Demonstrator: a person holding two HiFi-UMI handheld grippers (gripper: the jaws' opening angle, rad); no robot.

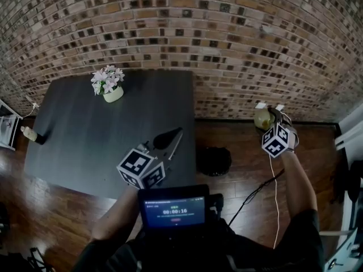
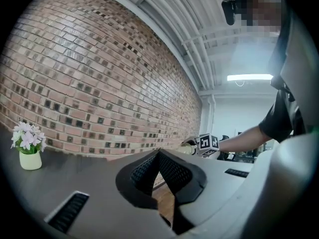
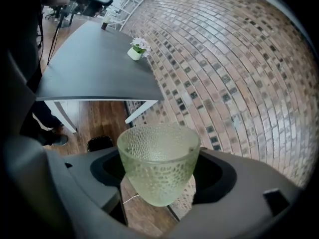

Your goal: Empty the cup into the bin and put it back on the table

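Right gripper [image 1: 270, 115] held the green glass cup [image 3: 158, 163] by its sides, jaws wide and clamped on it, over the floor right of the table [image 1: 85, 129]. The cup's axis ran across the jaws, mouth tipped toward the camera; nothing visible inside. The bin [image 1: 214, 161] sat on the floor down-left of the cup, between it and the table. Right hand nearer both. Left gripper [image 1: 173, 136] hung over the table edge, jaws closed, empty.
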